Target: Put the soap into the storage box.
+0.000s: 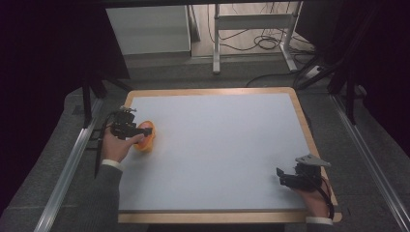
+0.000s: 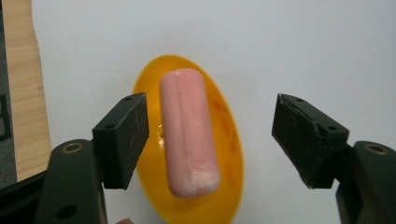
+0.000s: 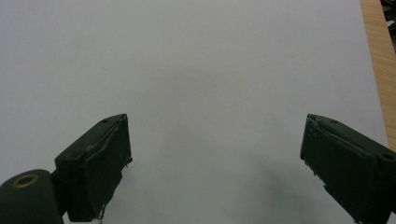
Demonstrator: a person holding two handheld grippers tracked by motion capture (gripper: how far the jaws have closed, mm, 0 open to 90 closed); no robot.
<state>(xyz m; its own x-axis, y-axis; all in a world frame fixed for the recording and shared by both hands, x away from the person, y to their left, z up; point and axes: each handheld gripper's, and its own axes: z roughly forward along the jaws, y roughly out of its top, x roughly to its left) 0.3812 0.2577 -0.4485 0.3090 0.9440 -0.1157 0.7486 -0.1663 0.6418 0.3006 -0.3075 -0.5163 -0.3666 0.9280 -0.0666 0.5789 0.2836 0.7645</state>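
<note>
The left gripper (image 1: 141,131) sits at about nine o'clock on the white table top (image 1: 217,145), held level in the person's left hand (image 1: 116,146) with its jaws pointing toward three o'clock; in the left gripper view (image 2: 210,140) its two black jaws stand wide apart, nothing pressed between the pads. Below them lies a yellow dish (image 2: 187,140), oval as seen from there, and in it a pink sausage (image 2: 188,133) lies lengthwise from twelve to six o'clock of that view; the sausage rests in the left half of the gap, just beside the left jaw but apart from it, and well apart from the right jaw. In the high view the yellow dish (image 1: 146,137) shows as an orange-yellow patch directly under the jaws, near the table's nine o'clock edge, partly hidden by the gripper; the sausage cannot be made out there.

The right gripper (image 1: 283,176) rests near five o'clock of the table, in the person's right hand (image 1: 314,193), its jaws aimed toward nine o'clock; the right gripper view (image 3: 215,154) has its jaws spread wide over bare white surface, holding nothing; a strip of the wooden border (image 3: 379,60) runs down that view at about two o'clock.
</note>
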